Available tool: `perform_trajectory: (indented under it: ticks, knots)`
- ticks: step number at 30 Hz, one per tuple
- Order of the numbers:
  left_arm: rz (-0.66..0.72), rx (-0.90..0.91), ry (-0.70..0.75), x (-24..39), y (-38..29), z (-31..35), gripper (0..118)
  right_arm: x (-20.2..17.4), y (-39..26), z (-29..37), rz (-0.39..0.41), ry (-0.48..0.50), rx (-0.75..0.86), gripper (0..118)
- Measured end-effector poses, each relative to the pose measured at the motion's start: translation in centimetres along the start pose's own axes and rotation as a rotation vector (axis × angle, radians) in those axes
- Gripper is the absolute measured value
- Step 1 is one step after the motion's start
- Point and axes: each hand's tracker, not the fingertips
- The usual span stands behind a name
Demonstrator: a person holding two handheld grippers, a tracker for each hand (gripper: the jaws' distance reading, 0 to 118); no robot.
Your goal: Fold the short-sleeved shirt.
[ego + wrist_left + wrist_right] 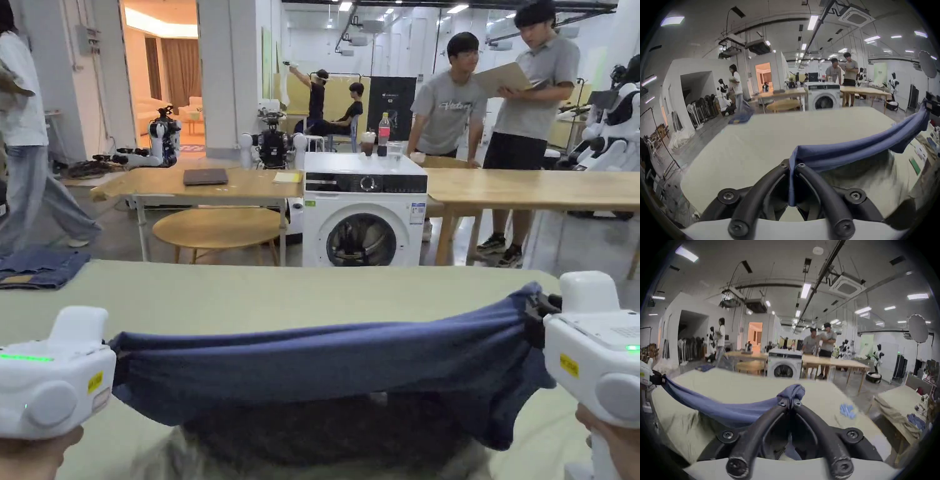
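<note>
Shirt (325, 369), blue, short-sleeved: held in the air above the near edge of the pale green table (262, 294), stretched and sagging between two grippers. Left gripper (792, 165), at the shirt's left end: jaws closed on a thin fold of fabric. Right gripper (790, 402), at the shirt's right end: jaws pinched together on a bunched corner. White washing machine (364, 212) stands beyond the table's far edge.
</note>
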Motion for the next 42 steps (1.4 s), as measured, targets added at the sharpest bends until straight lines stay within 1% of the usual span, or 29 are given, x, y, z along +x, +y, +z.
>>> perform_trajectory:
  ticks: [1,4,7,9,11,12,13,14,15,16,17,19,21,23,24,25,26,27,28,29,30,31,32,35,39,42]
  knots:
    - [0.007,-0.040,-0.007,0.0,-2.6,0.2,0,0.1,-2.8,0.5,-0.008,0.002,-0.046,0]
    - [0.056,-0.157,-0.027,0.1,-9.7,0.1,0,-0.4,-10.8,1.7,0.009,0.008,-0.214,0]
    - [0.092,-0.286,-0.045,0.2,-15.1,-0.4,0,-1.1,-17.4,2.2,0.023,0.010,-0.409,0]
    - [0.080,-0.335,-0.042,0.3,-17.1,-0.8,0,-1.5,-19.7,2.6,-0.005,0.012,-0.505,0]
    - [0.083,-0.323,-0.036,-0.2,-17.8,-1.1,1,-1.3,-20.4,2.7,-0.037,0.003,-0.541,0]
    - [0.086,-0.314,-0.032,-0.3,-17.8,-0.9,10,-1.1,-20.2,3.0,-0.059,0.000,-0.526,1]
    - [0.076,-0.286,-0.006,-0.3,-17.2,-0.4,32,-0.8,-19.8,3.4,-0.092,0.008,-0.510,9]
    - [0.051,-0.255,0.022,-0.2,-16.7,0.0,60,-0.6,-19.1,3.7,-0.127,0.028,-0.475,28]
    - [0.031,-0.209,0.018,-0.2,-16.1,0.6,89,-0.7,-18.1,4.2,-0.132,0.013,-0.436,58]
    - [0.011,-0.156,0.000,0.3,-15.2,1.4,107,-1.0,-17.0,4.8,-0.126,0.022,-0.399,94]
    - [0.002,-0.103,-0.003,0.9,-14.4,2.1,108,-1.5,-16.0,5.3,-0.139,0.049,-0.358,104]
    - [-0.013,0.031,-0.013,2.6,-12.7,4.1,108,-2.7,-13.6,6.5,-0.150,0.093,-0.222,104]
    - [-0.007,0.155,-0.041,4.2,-11.5,5.1,108,-4.0,-11.9,7.2,-0.147,0.087,-0.130,104]
    - [-0.024,0.228,-0.049,6.0,-11.1,6.1,108,-5.0,-10.9,7.8,-0.153,0.117,-0.022,103]
    - [-0.029,0.246,-0.028,6.8,-10.8,6.3,107,-5.7,-10.6,8.0,-0.135,0.088,0.012,96]
    - [-0.018,0.254,-0.033,7.3,-10.7,6.4,90,-6.2,-10.5,8.3,-0.115,0.070,0.034,63]
    - [-0.004,0.267,-0.068,7.6,-10.4,6.5,57,-6.6,-10.5,8.3,-0.106,0.075,0.048,16]
    - [0.013,0.232,-0.100,8.3,-10.5,6.7,42,-7.0,-10.7,8.3,-0.099,0.055,0.070,2]
    - [0.008,0.195,-0.099,8.7,-10.3,6.4,26,-7.4,-10.8,8.0,-0.090,0.015,0.064,0]
    - [-0.013,0.164,-0.081,9.0,-10.4,6.0,11,-7.8,-11.2,8.0,-0.066,0.004,0.067,0]
    - [-0.010,0.110,-0.043,9.1,-10.7,5.6,0,-7.8,-11.5,7.9,-0.089,0.032,0.067,0]
    - [-0.015,0.151,-0.115,9.0,-10.7,5.4,0,-7.9,-11.6,7.8,-0.104,0.064,0.046,0]
    - [-0.010,0.120,-0.122,8.7,-10.8,5.3,0,-8.1,-11.9,7.9,-0.104,0.057,0.044,0]
    - [-0.020,0.072,-0.080,7.2,-11.8,5.3,0,-8.1,-12.3,7.8,-0.081,0.049,0.034,0]
    - [0.083,-0.106,-0.122,3.0,-15.7,5.4,0,-7.9,-13.5,7.7,-0.079,0.059,-0.034,0]
    - [0.065,-0.196,-0.085,0.6,-19.2,6.6,1,-7.6,-14.6,7.7,-0.074,0.073,-0.072,0]
